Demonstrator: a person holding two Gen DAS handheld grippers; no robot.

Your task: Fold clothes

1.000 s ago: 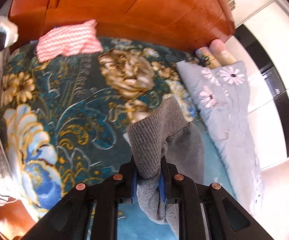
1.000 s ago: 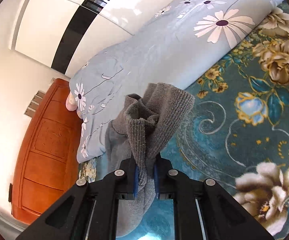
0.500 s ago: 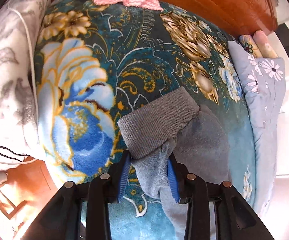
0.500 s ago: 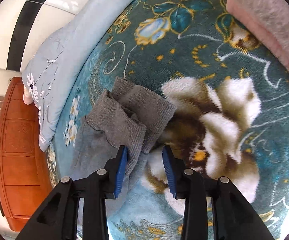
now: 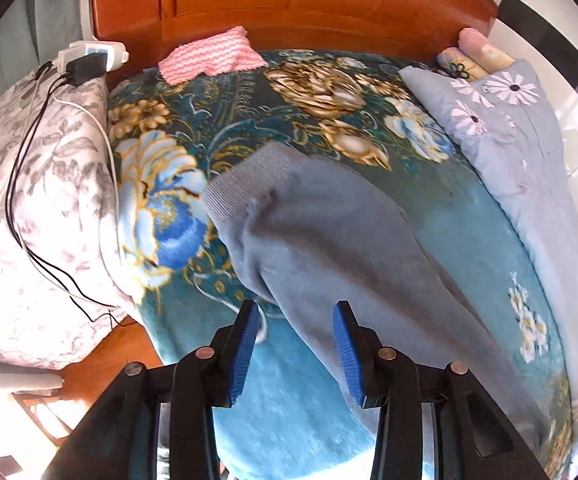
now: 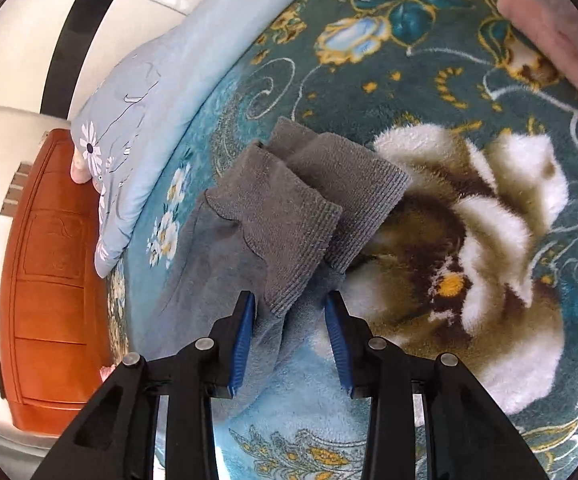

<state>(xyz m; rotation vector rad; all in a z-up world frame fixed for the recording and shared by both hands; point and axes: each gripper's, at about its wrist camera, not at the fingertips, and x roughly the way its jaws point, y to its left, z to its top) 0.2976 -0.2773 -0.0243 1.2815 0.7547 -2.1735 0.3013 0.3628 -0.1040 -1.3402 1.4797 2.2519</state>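
Note:
A grey knit garment (image 5: 329, 240) with ribbed cuffs lies on the teal floral blanket (image 5: 329, 92). In the left wrist view my left gripper (image 5: 295, 312) is open, its blue pads apart, just above the garment's near part. In the right wrist view the garment (image 6: 257, 232) lies with two ribbed cuffs (image 6: 361, 208) stacked side by side. My right gripper (image 6: 289, 304) is open and empty, with the nearer cuff's edge lying between its pads.
A pink zigzag cloth (image 5: 209, 56) lies near the wooden headboard (image 5: 289, 0). A grey-blue daisy quilt (image 5: 521, 152) runs along the right side. A pale leafy pillow (image 5: 41, 184) with black cables and a charger (image 5: 85, 66) sits left. A pink fabric (image 6: 561, 36) lies at the far right.
Both grippers let go of the grey garment, opened wider and drew back. The garment went from being held up to lying on the blanket.

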